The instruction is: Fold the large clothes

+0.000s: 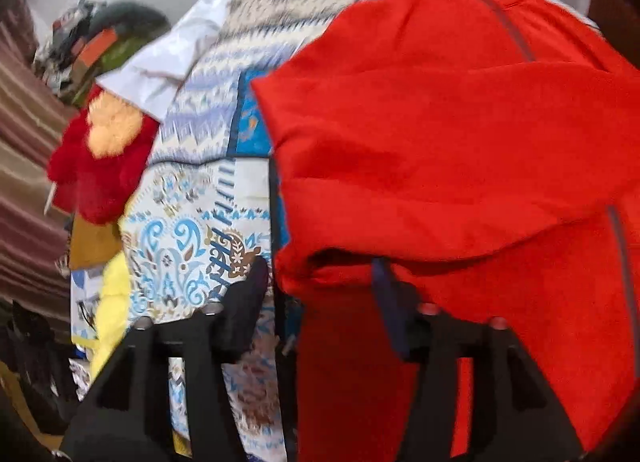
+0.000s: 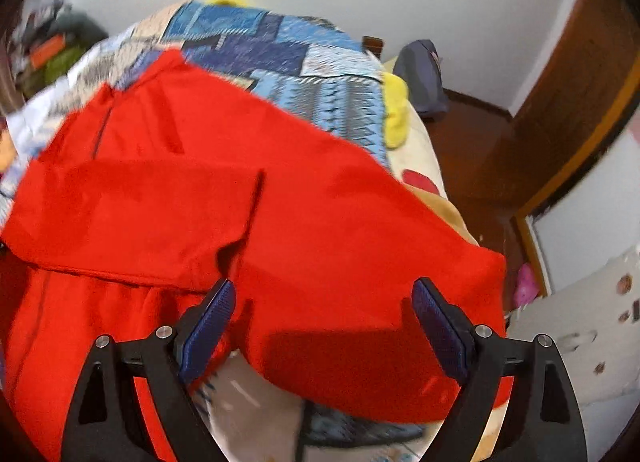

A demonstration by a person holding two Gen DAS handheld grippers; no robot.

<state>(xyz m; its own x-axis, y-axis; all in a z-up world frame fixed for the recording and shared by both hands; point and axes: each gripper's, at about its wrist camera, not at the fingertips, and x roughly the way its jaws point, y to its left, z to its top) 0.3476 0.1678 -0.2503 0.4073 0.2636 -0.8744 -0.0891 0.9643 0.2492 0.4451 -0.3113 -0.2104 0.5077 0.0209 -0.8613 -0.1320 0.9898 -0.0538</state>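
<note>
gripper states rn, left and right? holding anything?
Left claw: open, over the red garment's edge, gripping nothing.
Right claw: wide open above the red garment, holding nothing.

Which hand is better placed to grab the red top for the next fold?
Probably the right gripper: its open jaws sit right over the red top. The left gripper sits at the top's edge.

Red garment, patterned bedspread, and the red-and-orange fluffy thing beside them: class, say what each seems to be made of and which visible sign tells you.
Red garment: probably matte fleece or knit; soft folds, no shine, grey seam lines.
Patterned bedspread: looks like smooth printed woven cloth; flat surface, sharp blue motifs.
Fluffy thing: likely plush; long fuzzy pile. Blur leaves fibres uncertain.
</note>
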